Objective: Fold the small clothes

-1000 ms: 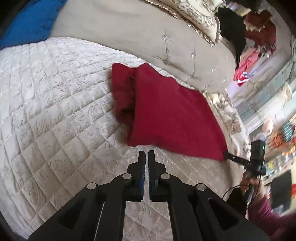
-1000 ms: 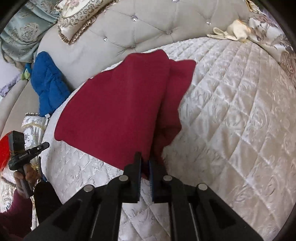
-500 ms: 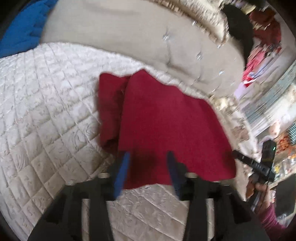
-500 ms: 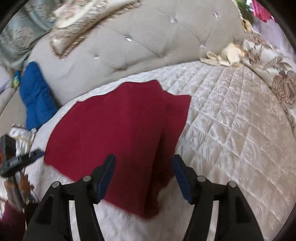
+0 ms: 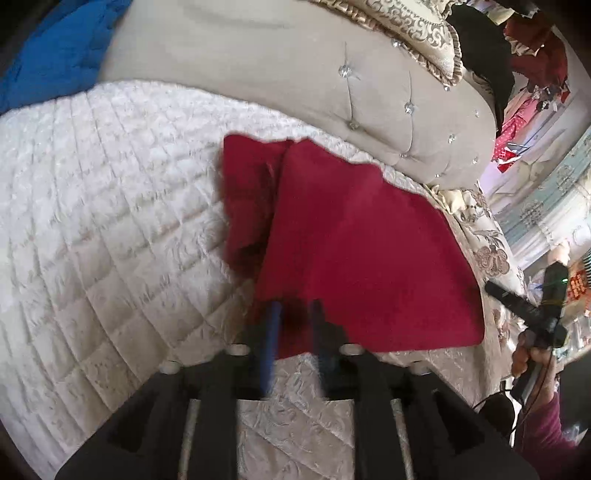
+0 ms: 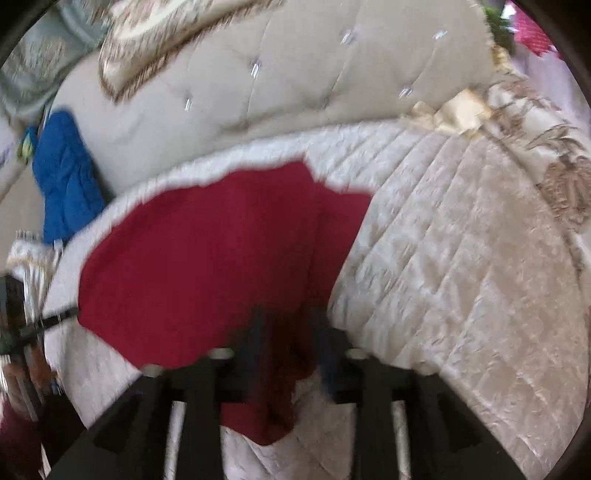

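Note:
A dark red folded garment (image 5: 354, 243) lies on the cream quilted bedspread (image 5: 110, 206); it also shows in the right wrist view (image 6: 207, 266). My left gripper (image 5: 293, 314) is open, its blue-padded fingers straddling the garment's near corner. My right gripper (image 6: 291, 325) is open, its jaws on either side of the garment's near edge, with red cloth lying between them. Both views are motion-blurred. The right gripper (image 5: 532, 314) shows at the far right of the left wrist view.
A tufted beige headboard (image 5: 295, 74) runs behind the bed. A blue quilted item (image 5: 59, 55) lies at the back left; it also shows in the right wrist view (image 6: 62, 177). Patterned pillows (image 5: 417, 26) rest on the headboard. A floral cover (image 6: 554, 177) lies at the bed's right.
Both grippers opened from shut and moved forward onto the garment's near edge. The jaws narrowed somewhat from half a second ago. The garment has stayed put.

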Tool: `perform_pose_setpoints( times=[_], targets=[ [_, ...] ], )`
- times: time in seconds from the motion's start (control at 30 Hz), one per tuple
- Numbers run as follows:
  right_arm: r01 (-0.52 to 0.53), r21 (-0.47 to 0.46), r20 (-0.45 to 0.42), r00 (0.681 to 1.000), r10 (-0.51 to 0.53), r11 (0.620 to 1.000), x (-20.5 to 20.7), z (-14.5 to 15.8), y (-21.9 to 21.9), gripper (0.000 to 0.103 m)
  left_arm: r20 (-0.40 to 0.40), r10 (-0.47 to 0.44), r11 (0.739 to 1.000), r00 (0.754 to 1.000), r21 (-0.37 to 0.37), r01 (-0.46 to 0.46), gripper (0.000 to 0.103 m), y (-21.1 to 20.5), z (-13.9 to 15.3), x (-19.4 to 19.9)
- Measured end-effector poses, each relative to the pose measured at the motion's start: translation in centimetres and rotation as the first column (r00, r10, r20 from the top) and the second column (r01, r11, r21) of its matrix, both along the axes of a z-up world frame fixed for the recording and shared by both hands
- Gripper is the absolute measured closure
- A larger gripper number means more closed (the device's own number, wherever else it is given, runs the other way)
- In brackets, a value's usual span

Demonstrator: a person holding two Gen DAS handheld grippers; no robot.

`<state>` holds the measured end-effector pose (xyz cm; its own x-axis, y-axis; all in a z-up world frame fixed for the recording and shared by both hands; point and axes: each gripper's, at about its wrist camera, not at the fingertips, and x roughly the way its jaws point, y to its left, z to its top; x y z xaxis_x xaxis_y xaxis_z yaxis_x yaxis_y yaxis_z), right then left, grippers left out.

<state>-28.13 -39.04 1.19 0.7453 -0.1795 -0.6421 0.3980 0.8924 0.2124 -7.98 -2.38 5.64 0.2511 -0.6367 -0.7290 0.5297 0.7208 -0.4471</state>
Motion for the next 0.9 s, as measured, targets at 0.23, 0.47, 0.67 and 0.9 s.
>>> perform_pose_setpoints(
  times=[0.23, 0.47, 0.67, 0.9],
  targets=[
    [-0.129, 0.037, 0.035, 0.991, 0.128, 0.991, 6.0, 2.2, 2.1, 0.04, 0.146, 0.111, 0.992, 0.983, 0.041, -0.118, 0.078, -2.0, 3.1, 1.6],
    [-0.356, -0.028, -0.055, 0.933, 0.354, 0.934, 18.2, 0.6, 11.0, 0.052, 0.155, 0.203, 0.969, 0.967, 0.112, -0.221, 0.078, -3.1, -0.7, 3.3],
    [-0.401, -0.036, -0.278, 0.884, 0.376, 0.916, 26.8, -4.7, 14.5, 0.051, 0.075, 0.197, 0.978, 0.978, 0.06, -0.202, 0.077, -1.5, -2.4, 4.7],
    [-0.355, 0.004, -0.099, 0.93, 0.354, 0.935, 26.6, 0.9, 15.0, 0.038, 0.077, 0.191, 0.979, 0.979, 0.05, -0.195, 0.075, -2.0, -2.3, 5.1]
  ],
)
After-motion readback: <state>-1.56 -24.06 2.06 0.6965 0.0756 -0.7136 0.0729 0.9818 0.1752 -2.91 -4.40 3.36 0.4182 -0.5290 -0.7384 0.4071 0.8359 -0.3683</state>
